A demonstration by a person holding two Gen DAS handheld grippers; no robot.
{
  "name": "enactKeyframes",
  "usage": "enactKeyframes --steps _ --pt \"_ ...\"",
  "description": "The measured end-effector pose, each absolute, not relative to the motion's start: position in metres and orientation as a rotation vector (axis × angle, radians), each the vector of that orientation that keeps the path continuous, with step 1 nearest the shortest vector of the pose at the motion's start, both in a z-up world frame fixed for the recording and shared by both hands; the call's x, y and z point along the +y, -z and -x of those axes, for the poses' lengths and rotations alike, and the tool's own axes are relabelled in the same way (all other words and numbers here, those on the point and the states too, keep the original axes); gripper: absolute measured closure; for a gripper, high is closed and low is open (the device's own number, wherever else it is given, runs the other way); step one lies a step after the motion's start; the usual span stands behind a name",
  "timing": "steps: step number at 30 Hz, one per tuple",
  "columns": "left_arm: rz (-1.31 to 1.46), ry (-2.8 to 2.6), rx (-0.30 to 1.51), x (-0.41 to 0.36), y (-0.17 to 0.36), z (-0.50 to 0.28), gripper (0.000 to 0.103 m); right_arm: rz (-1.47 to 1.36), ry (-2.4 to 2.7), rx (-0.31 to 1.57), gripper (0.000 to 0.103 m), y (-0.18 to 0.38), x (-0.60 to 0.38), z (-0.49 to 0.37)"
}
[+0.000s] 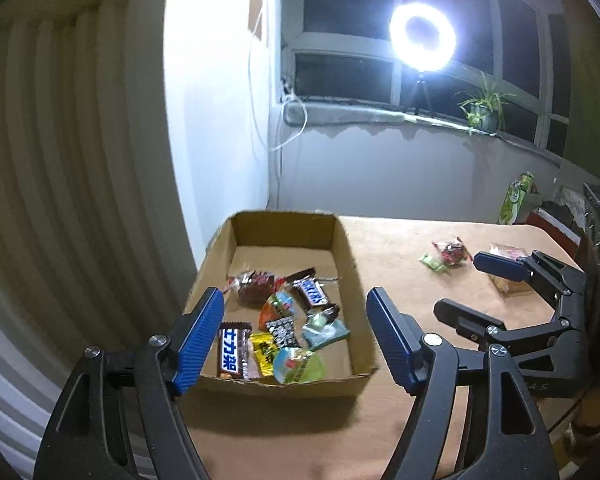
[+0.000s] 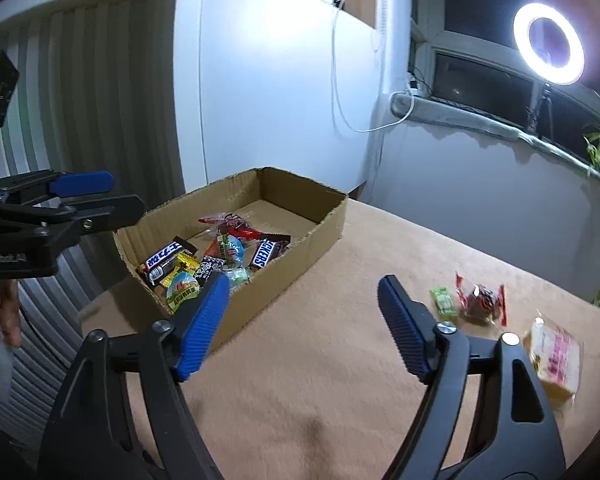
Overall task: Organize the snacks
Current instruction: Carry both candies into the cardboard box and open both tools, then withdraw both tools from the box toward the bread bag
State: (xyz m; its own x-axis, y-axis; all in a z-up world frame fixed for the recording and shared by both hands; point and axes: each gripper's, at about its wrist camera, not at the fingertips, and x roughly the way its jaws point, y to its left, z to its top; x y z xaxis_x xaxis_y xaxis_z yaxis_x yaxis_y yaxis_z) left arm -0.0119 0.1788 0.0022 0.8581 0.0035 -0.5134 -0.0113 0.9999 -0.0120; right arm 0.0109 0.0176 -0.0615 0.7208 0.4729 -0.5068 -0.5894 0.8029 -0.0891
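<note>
A cardboard box sits at the table's left and holds several wrapped snacks, among them a Snickers bar. My left gripper is open and empty, hovering above the box's near end. My right gripper is open and empty over bare table, right of the box; it also shows in the left wrist view. On the table lie a small green candy, a red-wrapped snack and a yellow-pink packet.
The table has a tan cloth. A white wall and ribbed panel stand left of the box. A ring light and a potted plant are on the window sill behind. A green carton stands at the far right.
</note>
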Motion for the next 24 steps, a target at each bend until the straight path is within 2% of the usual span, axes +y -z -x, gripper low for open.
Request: enactKeyframes --steps 1,3,8,10,12,14,16,24 --pt "-0.001 -0.013 0.530 0.174 -0.006 0.014 0.023 0.245 -0.586 0.483 0.016 0.060 0.013 -0.008" --pt "-0.021 -0.014 0.513 0.167 -0.014 0.017 0.022 0.232 -0.584 0.476 0.012 0.056 0.005 -0.002" --pt "-0.044 0.002 0.494 0.151 -0.027 0.022 0.017 0.216 -0.563 0.463 0.008 0.051 -0.014 0.009" --pt "-0.059 0.008 0.489 0.143 -0.031 0.025 0.015 0.205 -0.551 0.458 0.000 0.049 -0.024 0.013" --pt "-0.070 0.013 0.487 0.137 -0.033 0.026 0.014 0.197 -0.542 0.455 0.000 0.048 -0.032 0.016" --pt "-0.082 0.013 0.482 0.130 -0.036 0.029 0.006 0.190 -0.529 0.458 0.000 0.048 -0.039 0.017" --pt "-0.094 0.009 0.478 0.123 -0.038 0.030 0.004 0.180 -0.515 0.463 0.000 0.049 -0.049 0.018" --pt "-0.133 0.023 0.494 0.096 -0.038 0.027 0.001 0.116 -0.470 0.477 0.000 0.053 -0.091 0.018"
